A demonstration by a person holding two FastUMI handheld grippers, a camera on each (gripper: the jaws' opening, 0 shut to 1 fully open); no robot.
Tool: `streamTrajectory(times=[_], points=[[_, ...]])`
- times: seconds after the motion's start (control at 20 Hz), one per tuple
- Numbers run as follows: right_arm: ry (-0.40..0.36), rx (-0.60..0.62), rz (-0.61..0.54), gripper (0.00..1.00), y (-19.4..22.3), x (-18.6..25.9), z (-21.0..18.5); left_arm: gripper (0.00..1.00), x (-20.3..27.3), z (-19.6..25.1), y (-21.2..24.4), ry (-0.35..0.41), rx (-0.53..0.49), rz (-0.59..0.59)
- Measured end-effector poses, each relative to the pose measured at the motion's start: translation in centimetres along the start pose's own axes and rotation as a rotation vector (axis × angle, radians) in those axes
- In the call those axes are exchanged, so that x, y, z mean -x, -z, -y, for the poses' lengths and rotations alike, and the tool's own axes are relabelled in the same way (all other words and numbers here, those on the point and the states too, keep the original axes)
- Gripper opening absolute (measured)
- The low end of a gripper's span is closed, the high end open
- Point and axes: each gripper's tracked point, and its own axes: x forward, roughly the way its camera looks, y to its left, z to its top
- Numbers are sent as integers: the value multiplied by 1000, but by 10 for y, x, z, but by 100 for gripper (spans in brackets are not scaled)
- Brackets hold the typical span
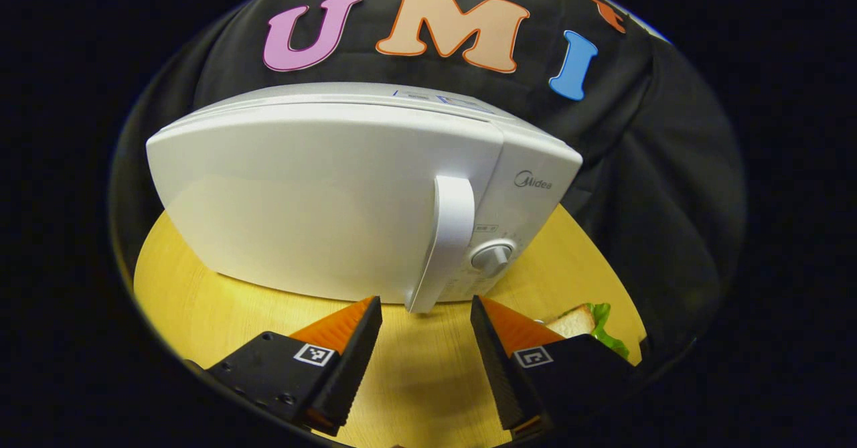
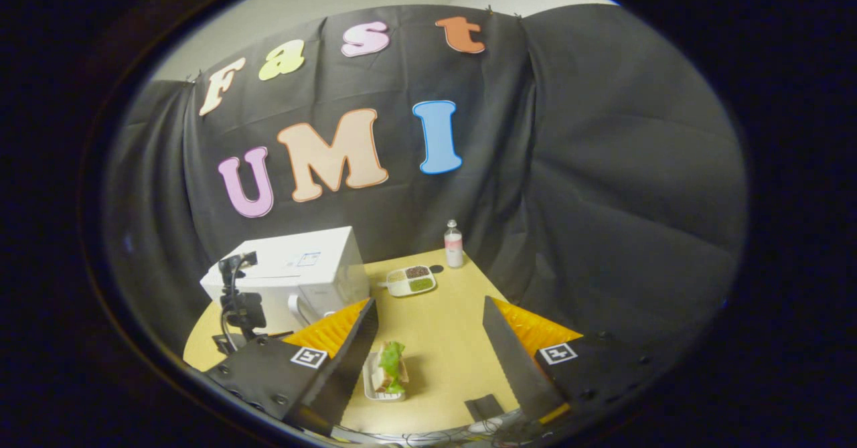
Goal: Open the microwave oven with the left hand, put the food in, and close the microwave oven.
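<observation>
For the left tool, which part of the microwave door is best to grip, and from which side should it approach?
Grip the handle, the upright white bar at the door's right edge, beside the knob. Come straight from the front with the open left tool, one finger on each side of the bar. It stands off the door, so fingers probably fit around it.

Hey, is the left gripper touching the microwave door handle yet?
Apart. In the left gripper view the left gripper is open, and the handle ends between and beyond its fingertips, with bare table showing around them.
</observation>
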Motion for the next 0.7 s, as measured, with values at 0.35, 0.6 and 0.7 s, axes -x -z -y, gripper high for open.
streamTrajectory(times=[0.35,0.6,0.7], points=[[10,0,-15,98,3,-2,5,59,-25,-5,-7,-39,-51,12],[-8,-10,-37,93,10,-5,1,40,-34,-2,-5,-40,-63,-9],[-18,-17,-44,93,14,-6,-1,29,-35,-2,-6,-53,-92,-15]])
